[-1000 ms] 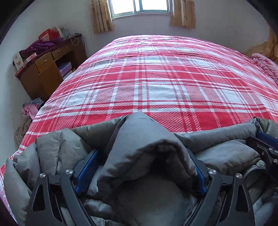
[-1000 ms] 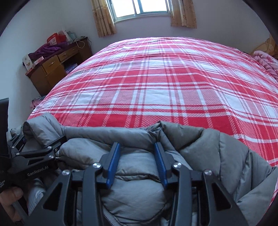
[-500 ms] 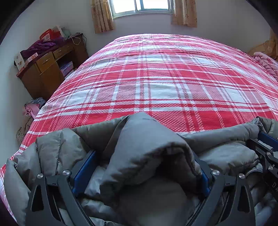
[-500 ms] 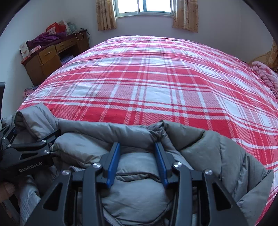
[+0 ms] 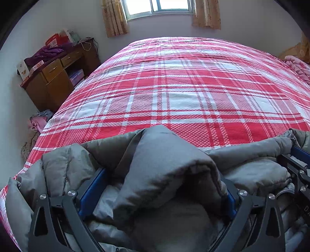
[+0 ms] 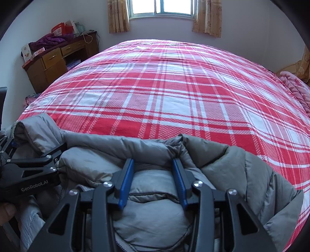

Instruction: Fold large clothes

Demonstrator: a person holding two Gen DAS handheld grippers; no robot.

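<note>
While a grey padded jacket [image 5: 160,174] lies bunched at the near edge of a bed [image 5: 184,93] covered in red and white plaid, two handheld grippers grip it side by side. Seen from the left wrist camera, the left gripper [image 5: 157,186] has its jaws set wide apart around a thick, raised fold of the jacket. From the right wrist camera, the right gripper [image 6: 153,174] has its jaws much closer together, pinching a narrower ridge of the same jacket [image 6: 155,193].

Folding seems to be at an early stage: the jacket is crumpled, with no flat, squared layers visible, and most of the bed beyond it is bare. Spreading, smoothing and the folds themselves appear left to do.

Its visible length runs across the bed's near edge, left to right. Which end is collar or hem cannot be told. A wooden cabinet [image 6: 56,62] stands far left, under a window [image 6: 161,7].
</note>
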